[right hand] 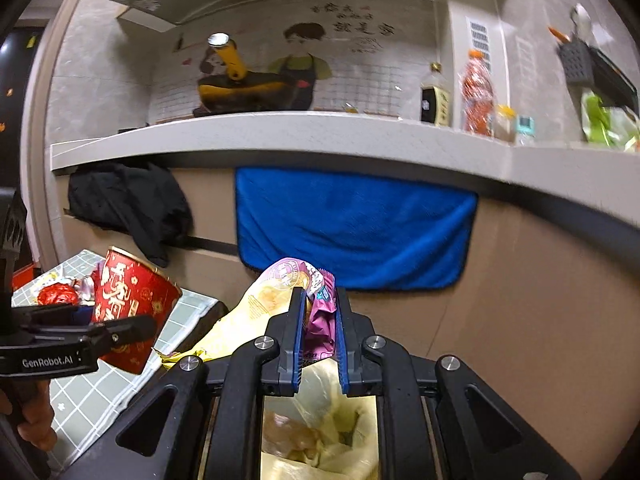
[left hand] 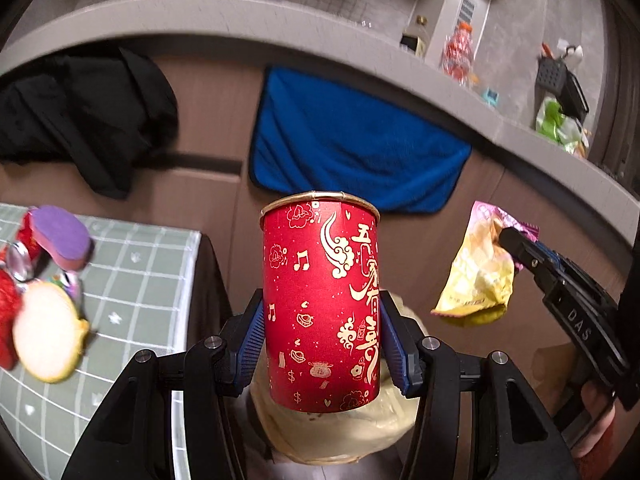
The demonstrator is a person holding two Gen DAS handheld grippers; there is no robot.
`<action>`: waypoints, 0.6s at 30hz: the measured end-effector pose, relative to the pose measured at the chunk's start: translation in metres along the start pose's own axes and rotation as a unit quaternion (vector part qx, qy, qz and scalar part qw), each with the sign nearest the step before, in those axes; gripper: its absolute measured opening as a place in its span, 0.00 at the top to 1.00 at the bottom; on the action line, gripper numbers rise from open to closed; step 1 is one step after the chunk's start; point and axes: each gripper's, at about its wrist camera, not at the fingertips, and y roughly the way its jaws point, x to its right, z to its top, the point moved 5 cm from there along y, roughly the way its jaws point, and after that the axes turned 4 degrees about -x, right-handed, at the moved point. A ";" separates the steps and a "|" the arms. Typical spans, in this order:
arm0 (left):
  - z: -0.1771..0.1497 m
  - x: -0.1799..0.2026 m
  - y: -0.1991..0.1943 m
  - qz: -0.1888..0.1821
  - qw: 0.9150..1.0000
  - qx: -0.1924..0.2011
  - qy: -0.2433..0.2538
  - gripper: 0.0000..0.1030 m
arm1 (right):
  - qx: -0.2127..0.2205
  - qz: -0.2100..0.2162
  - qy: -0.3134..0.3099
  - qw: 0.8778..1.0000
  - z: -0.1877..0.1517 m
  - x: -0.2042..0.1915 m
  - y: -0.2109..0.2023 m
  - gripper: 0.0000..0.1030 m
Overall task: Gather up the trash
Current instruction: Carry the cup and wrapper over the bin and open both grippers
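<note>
Gripping a red paper cup (left hand: 320,304) with gold print between the blue pads of the left gripper (left hand: 322,340), jaws spread wide and pressed on its two sides. Held upright, rim at the top, in front of the blue towel (left hand: 352,140) hanging from the counter edge (left hand: 240,20) — well clear of the towel itself. Below the cup, a yellowish bag (left hand: 332,432), bunched and partly hidden by the cup and the jaws. Left of the cup, a table with a green checked cloth (left hand: 140,272) carrying red wrappers and a round pale item, blurred. Right of the cup, a yellow and pink snack wrapper (left hand: 480,264) pinched by the right gripper (right hand: 318,332), jaws clamped nearly together on the crumpled foil. Seen from the right wrist, wrapper hanging above the open mouth of the yellow bag (right hand: 320,440), with crumpled scraps inside. Further left of the towel, a black garment (left hand: 88,112) draped over the cabinet front. On the counter above — bottles, a dark pan, a grey rack.
</note>
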 end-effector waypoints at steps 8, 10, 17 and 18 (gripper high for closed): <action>-0.027 -0.002 0.051 -0.009 0.998 -0.059 -0.009 0.48 | -0.059 0.010 0.027 0.998 -0.039 0.018 0.038 0.88; -0.030 -0.002 0.062 -0.013 0.997 -0.074 -0.010 0.48 | -0.068 0.010 0.028 0.997 -0.047 0.020 0.046 0.88; -0.038 -0.004 0.088 -0.020 0.994 -0.104 -0.014 0.47 | -0.094 0.004 0.034 0.995 -0.064 0.029 0.072 0.88; -0.037 -0.006 0.091 -0.020 0.994 -0.106 -0.015 0.47 | -0.096 0.003 0.035 0.995 -0.066 0.030 0.074 0.88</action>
